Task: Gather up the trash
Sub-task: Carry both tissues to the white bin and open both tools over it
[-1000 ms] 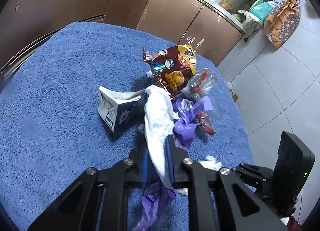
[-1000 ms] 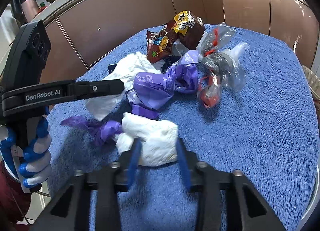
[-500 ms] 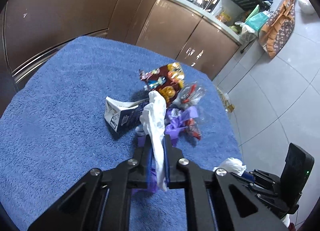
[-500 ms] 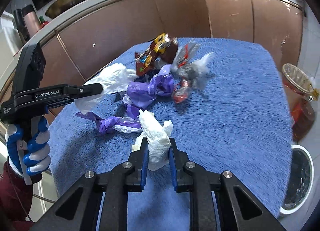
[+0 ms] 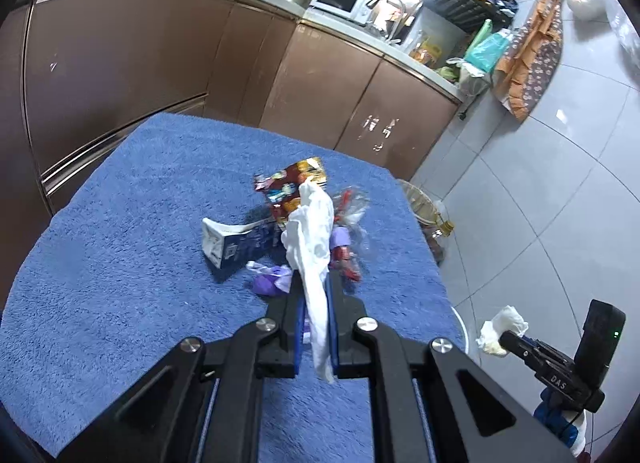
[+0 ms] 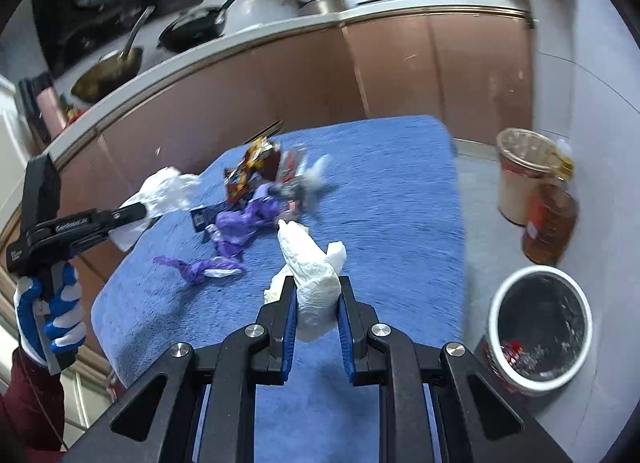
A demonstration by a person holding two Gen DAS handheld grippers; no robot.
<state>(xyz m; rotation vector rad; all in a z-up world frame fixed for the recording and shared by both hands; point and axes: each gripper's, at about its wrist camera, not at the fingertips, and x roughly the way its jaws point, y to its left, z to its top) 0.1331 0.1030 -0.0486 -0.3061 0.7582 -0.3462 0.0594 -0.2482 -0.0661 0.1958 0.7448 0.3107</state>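
- Blue towel covered the counter in the left wrist view; the left hand-held gripper was clamped on one white glove, lifted above one carton and one brown snack wrapper.
- Right wrist view: the right hand-held gripper pinched one crumpled tissue over the towel; two purple scraps lay behind, one black-lined bin stood on the kitchen floor.
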